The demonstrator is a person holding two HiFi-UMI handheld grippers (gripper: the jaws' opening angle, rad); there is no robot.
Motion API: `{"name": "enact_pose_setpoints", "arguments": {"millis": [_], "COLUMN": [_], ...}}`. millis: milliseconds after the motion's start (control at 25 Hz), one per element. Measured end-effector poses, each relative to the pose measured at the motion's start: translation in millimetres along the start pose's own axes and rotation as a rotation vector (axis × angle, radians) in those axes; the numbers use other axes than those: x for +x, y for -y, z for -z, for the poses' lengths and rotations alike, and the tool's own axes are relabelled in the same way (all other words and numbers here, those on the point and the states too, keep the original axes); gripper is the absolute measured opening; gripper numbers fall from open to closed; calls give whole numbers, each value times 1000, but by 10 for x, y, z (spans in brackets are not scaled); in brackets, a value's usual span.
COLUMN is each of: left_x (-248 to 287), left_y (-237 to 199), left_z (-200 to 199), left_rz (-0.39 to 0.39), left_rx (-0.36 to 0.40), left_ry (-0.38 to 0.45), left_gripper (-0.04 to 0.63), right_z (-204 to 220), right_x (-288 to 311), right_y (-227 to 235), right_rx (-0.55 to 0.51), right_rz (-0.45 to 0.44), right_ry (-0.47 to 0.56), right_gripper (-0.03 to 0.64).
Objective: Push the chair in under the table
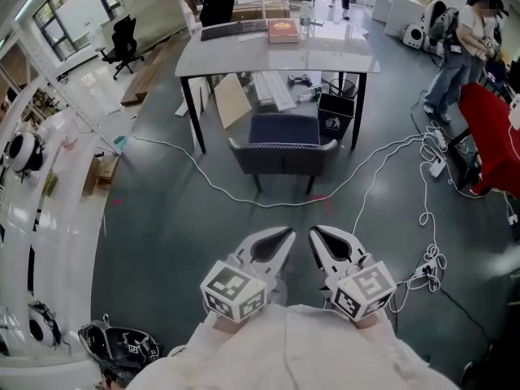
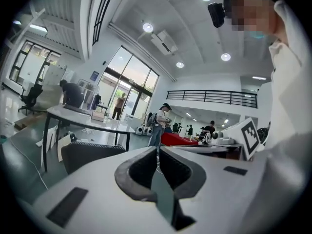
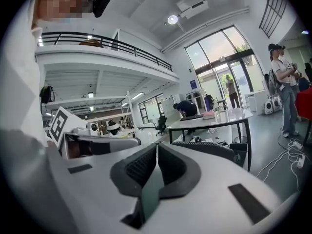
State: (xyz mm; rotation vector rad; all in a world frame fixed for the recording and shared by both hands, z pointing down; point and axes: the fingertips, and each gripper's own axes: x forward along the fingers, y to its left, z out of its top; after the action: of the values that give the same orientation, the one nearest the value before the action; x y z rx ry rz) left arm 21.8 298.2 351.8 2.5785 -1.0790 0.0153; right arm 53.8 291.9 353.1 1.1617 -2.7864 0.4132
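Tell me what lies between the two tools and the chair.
In the head view, only grey floor, with a white cable snaking across it close to the legs of the chair.

The white worktop (image 1: 341, 59) stands at the far middle of the grey floor (image 1: 162, 234). On it lie a keyboard (image 1: 234, 29), a reddish box (image 1: 283, 30) and a clear bottle (image 1: 305, 19). On the floor, the dark chair (image 1: 283, 151) stands just on the worktop's near side. White cables (image 1: 211, 187) trail past the chair, and a black bin (image 1: 335, 114) sits under the worktop's right end.
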Motion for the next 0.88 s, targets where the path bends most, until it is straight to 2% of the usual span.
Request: {"name": "enact_pose_setpoints", "arguments": {"millis": [280,440,680,880], "left_x": [339,551,756,865], "left_y": [-867,-1235,-1629,-1856], "left_z": [-390,-568,-677,-681], "left_rz": [16,50,64,76], "left_rx": [24,25,40,27], "left_ry": [-9,-4,-22,-48], "left_gripper": [26,26,26,26], "right_z": [-318,-446,-575,-547], "right_x": [812,1180,1513,1707], "right_y": [317,540,742,865], "right_rx": [2,5,-14,13], "right_rz": [39,73,120,148], "right_ry": [28,50,57,34], "right_gripper": [34,34,34,34]}}
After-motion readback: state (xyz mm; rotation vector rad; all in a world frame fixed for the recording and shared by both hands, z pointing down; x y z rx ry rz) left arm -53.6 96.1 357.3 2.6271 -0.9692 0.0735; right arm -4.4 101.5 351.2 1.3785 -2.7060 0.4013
